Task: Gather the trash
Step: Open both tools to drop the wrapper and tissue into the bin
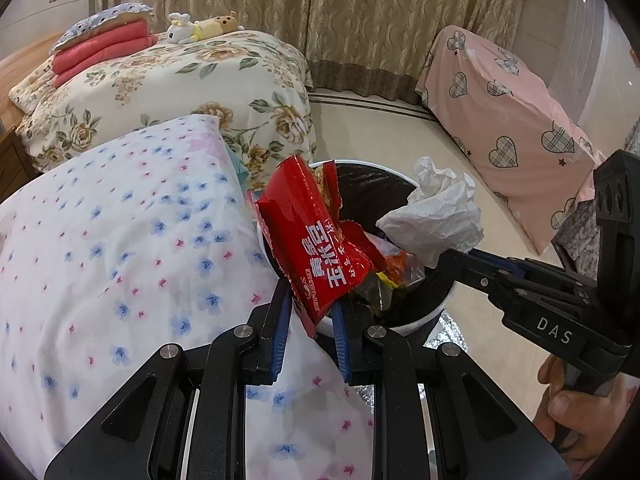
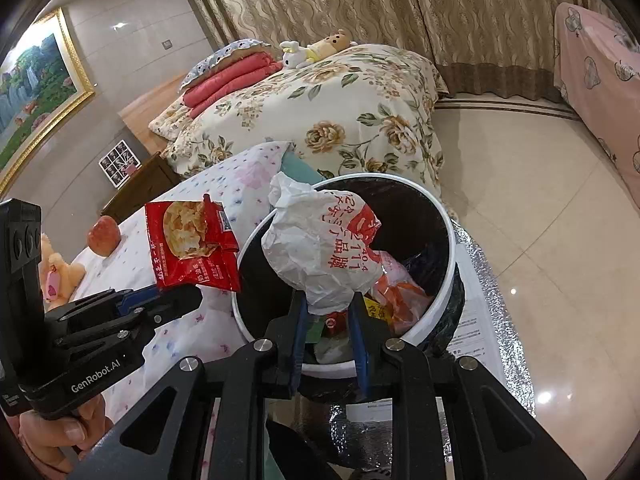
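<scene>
Your left gripper [image 1: 312, 312] is clamped on the lower corner of the red snack wrapper [image 1: 320, 236], which stands up ahead of the fingers and leans over the near rim of the white bin [image 2: 446, 216]. Your right gripper [image 2: 328, 308] is pinching the crumpled white paper bag [image 2: 320, 248], which hangs just above the bin's mouth. The bin already looks fairly full of wrappers. If you let go of the red wrapper here, I judge it may tip back onto the flowered quilt [image 1: 120, 240] beside your left gripper, since only part of it overhangs the opening. The bag is light and bulky; dropped on the heap, it could perch and roll out.
</scene>
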Motion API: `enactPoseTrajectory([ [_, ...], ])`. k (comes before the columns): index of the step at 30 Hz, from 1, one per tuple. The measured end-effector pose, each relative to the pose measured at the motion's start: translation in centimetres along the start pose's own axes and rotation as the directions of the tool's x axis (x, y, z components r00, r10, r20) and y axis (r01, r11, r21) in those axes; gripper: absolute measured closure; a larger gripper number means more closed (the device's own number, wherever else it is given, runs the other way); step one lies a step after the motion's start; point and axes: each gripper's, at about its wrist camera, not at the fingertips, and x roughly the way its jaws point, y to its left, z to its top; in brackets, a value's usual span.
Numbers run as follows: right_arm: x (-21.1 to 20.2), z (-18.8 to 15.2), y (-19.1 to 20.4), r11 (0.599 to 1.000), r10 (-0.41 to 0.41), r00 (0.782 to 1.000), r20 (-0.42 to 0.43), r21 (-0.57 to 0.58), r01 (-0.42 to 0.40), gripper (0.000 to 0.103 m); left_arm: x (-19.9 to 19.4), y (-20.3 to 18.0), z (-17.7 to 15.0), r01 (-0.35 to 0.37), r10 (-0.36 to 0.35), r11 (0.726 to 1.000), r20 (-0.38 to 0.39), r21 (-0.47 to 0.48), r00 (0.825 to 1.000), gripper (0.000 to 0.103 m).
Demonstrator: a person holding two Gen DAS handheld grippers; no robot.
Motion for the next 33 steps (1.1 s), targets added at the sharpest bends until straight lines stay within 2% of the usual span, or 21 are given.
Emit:
enactPoseTrajectory([
  [29,0.4,0.9,-0.7,1.0,-0.016,1.0,-0.023,-0.019,0.015,0.082,1.7,-0.9,1.4,0.003,-0.002,1.0,-0.023,0.025,1.0,0.084],
  [33,0.7,1.1,-0.9,1.0,-0.019,0.999,-0.03,-0.023,0.019,0.082,2.1,-0.9,1.4,0.007,-0.006,1.0,-0.031,0.025,1.0,0.087],
])
